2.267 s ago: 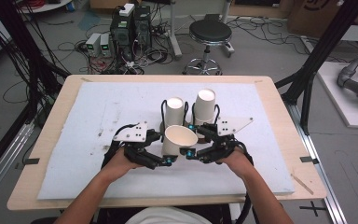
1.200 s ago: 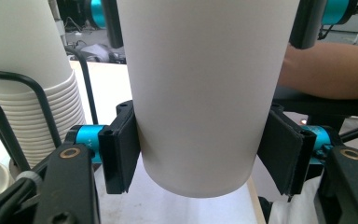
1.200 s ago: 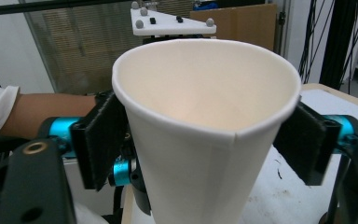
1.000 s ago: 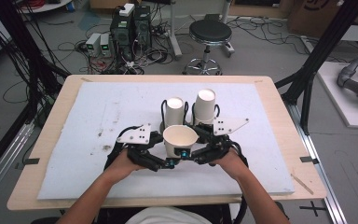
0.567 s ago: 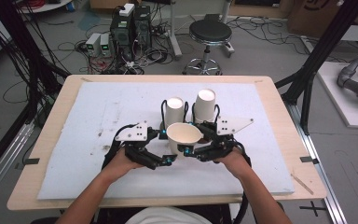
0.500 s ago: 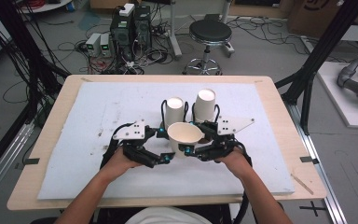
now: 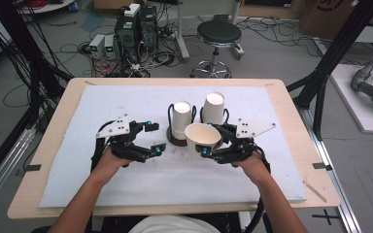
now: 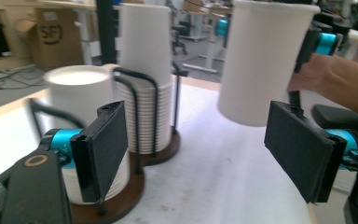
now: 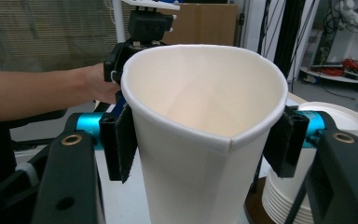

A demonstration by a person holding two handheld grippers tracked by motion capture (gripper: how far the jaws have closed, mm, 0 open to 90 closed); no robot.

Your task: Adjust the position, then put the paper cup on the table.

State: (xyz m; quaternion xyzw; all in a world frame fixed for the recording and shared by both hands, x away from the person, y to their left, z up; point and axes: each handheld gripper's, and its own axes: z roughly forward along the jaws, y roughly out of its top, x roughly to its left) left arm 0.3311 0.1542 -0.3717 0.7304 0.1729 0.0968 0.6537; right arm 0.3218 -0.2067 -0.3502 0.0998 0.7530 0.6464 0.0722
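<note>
A single white paper cup is held mouth-up above the mat, with my right gripper shut on it. In the right gripper view the pads press its sides and the cup is squeezed slightly out of round. My left gripper stands to the cup's left, apart from it. Its jaws have just been opening and nothing is between them. In the left gripper view this gripper faces the held cup and two stacks of upturned cups.
Two stacks of upturned white cups stand in black wire holders on brown round bases, just behind the held cup. A white mat covers the wooden table. A stool and cables lie on the floor beyond.
The left gripper has let go of the cup, opened and drawn away to the left. The right gripper has carried the cup a little to the right, towards the stacks.
</note>
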